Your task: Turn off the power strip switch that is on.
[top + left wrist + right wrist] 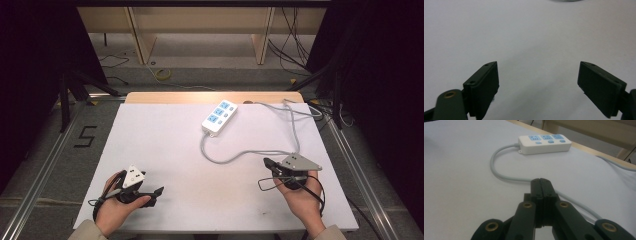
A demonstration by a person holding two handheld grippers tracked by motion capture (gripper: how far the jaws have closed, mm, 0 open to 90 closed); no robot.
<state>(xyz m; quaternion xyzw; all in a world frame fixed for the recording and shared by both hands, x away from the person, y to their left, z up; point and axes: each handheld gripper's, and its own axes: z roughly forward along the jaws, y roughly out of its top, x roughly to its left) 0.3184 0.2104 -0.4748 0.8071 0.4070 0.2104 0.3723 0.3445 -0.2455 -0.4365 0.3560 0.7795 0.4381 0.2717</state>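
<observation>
Approach step: right hand-held gripper (541, 182), jaws closed and empty, faces the power strip (545, 143); left hand-held gripper (538, 85) rests wide on the worktop (165, 150); grasping likely requires reopening.

white power strip (219, 117) lies at upper centre, its grey cable (235, 156) curling toward the right gripper (270, 164) at lower right; left gripper (155, 194) sits lower left.

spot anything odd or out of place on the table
Nothing stands out. The white power strip lies flat and intact near the table's far edge, and its grey cable loops loosely across the white table; nothing looks spilled or damaged.
</observation>
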